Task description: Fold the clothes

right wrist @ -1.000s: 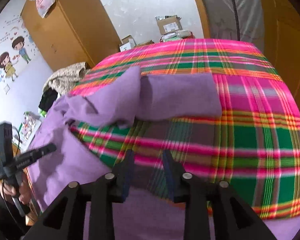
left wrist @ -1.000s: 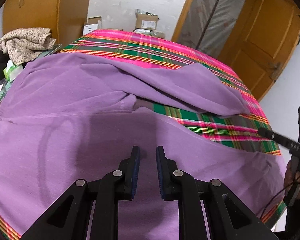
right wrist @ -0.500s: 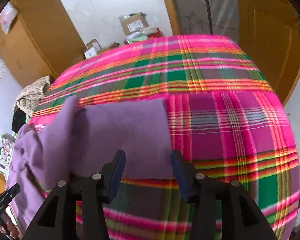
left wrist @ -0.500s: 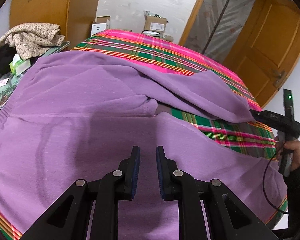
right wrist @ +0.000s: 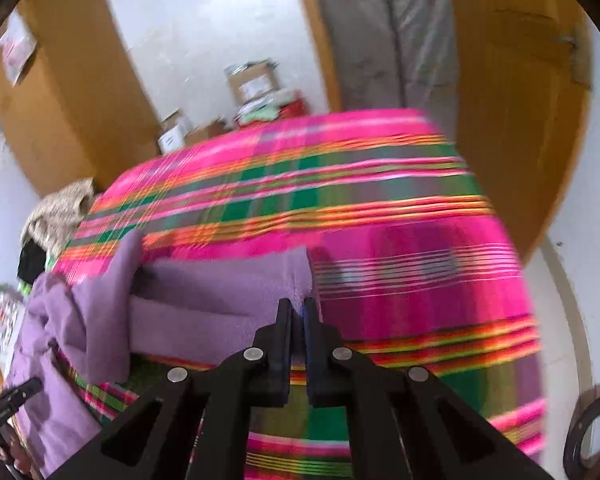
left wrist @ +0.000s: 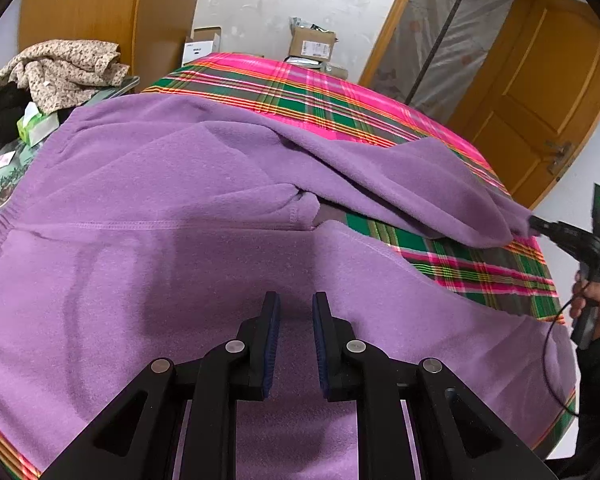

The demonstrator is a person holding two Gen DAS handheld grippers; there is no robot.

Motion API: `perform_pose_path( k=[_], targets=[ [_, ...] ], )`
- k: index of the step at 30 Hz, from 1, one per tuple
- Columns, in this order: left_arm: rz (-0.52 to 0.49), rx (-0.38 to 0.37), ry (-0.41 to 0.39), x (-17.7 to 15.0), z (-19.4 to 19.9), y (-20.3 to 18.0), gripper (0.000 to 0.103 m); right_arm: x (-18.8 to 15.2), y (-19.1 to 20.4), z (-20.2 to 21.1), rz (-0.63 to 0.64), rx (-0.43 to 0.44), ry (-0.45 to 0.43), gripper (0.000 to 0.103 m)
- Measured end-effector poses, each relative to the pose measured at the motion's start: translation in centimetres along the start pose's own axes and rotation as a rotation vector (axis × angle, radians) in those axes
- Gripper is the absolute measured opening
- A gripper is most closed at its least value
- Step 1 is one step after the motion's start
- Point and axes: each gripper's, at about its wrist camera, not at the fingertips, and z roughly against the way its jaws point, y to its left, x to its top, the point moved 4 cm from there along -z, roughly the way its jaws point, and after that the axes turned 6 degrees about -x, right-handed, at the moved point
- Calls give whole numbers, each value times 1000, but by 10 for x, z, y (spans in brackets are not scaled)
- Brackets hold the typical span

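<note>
Left claw (left wrist: 296, 314): jaws parted, gripping nothing, poised just above the purple fleece garment (left wrist: 148, 240), which spreads beneath and ahead of it over the pink-and-green plaid bed cover (left wrist: 332, 108); one long fleece leg (left wrist: 420, 184) runs ahead and to the right of this claw to the right claw (left wrist: 540, 226), seen here at the leg's end. Right claw (right wrist: 298, 312): jaws clenched on the edge of that purple leg (right wrist: 220, 292) (view motion-blurred), the fabric trailing to its left, bare plaid cover (right wrist: 412, 264) ahead and to its right. Beige patterned cloth heap (left wrist: 60, 64) lies far left of the left claw; cardboard boxes (left wrist: 312, 44) stand beyond the bed.
</note>
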Motion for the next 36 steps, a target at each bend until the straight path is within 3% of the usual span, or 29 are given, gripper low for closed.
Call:
perform_pose_path(
  k=[8,14,16,19,22,30,34,36],
  targets=[
    [-6,-6,-1,-2,2,-2,17,1,-83,32,-152,-124,-59,5],
    [-9,-5,-5,-4,5,-4,17,11,-105,42,-184,-173,-109,6],
    [-9,-4,-6,-4,6,-4,17,11,-102,38,-167,-183,-97,12],
    [-9,-5,-5,-4,5,-5,17,5,-76,41,-71,-166,-107,25],
    [-10,-6,-3,-4,4,-7,17,-6,-25,48,79,-69,-125,33],
    [-11,-8,-4,-5,6,-7,17,-78,142,40,559,287,-28,36],
    [-7,-5,-8,-6,9,-4,17,-99,185,31,698,357,7,38],
    [-5,-4,-11,-7,11,-2,17,-109,197,21,753,347,36,38]
  ],
)
